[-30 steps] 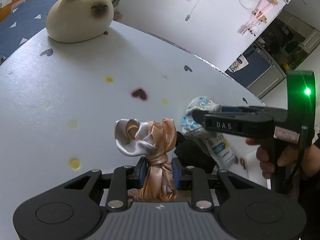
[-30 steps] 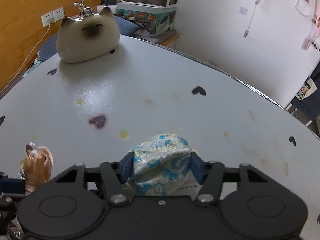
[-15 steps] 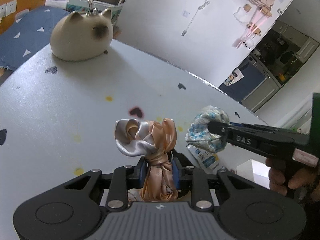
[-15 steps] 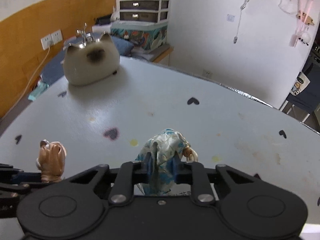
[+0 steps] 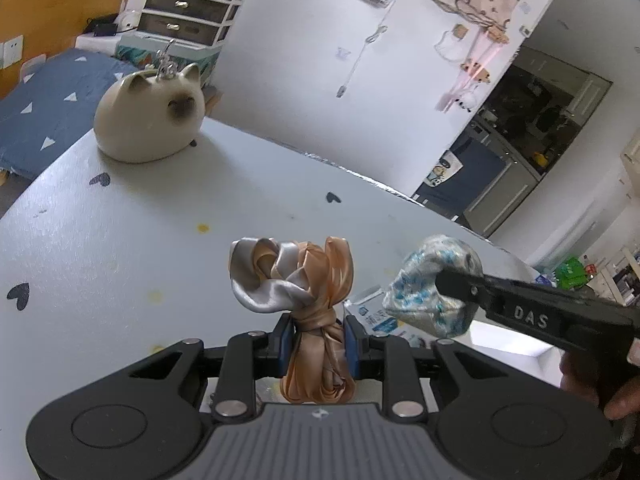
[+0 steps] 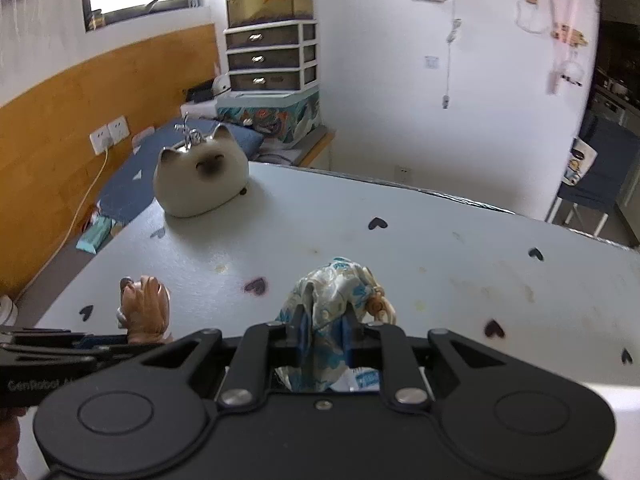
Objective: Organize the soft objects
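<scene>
Together we held both pieces above the white heart-dotted table, our left gripper pinching the slippery peach-and-silver satin scrunchie at its knotted waist, our right gripper clamping the limp, light blue-floral fabric scrunchie mid-fold

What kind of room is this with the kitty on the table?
Probably a room in someone's home. A cat-shaped figure sits on a white table with little hearts, a plastic drawer unit with a fish tank on top stands by the wall, and a kitchen-like area shows through a doorway.
</scene>
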### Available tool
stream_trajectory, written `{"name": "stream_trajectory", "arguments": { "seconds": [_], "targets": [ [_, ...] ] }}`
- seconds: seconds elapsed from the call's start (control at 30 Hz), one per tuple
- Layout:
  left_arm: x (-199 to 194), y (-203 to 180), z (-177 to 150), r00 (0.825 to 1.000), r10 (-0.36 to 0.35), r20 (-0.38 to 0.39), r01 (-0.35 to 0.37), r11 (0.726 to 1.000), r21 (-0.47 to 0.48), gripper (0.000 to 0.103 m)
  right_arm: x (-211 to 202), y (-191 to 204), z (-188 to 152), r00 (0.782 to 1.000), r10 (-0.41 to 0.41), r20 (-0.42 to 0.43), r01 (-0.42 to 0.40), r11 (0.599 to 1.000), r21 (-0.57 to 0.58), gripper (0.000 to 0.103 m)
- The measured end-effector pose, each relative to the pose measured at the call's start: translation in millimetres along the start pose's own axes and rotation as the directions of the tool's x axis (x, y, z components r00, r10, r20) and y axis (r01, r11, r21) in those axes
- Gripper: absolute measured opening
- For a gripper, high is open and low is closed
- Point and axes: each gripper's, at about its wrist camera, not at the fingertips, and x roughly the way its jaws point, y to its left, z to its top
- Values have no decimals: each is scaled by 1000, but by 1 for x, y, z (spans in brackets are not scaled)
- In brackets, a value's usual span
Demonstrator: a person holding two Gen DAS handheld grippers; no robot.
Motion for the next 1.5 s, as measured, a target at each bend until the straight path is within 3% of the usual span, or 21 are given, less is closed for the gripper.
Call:
{"name": "stream_trajectory", "arguments": {
  "seconds": [0.57,1.1,1.3,1.5],
  "targets": [
    [-22,-49,-24,992,-127,-15,128,987,95,28,-95,-18,-51,993,-82,83,67,984,167,17],
    [4,-142,-59,973,-200,-115,214,968,128,28,-158,-109,-103,982,-172,73,147,952,268,17],
    [22,-174,-79,954,-219,-202,247,961,125,28,-174,-146,-121,984,-162,68,137,951,278,17],
    [49,-201,-102,919,-207,-337,253,962,99,28,-178,-174,-143,993,-115,30,103,958,269,18]
  ]
}}
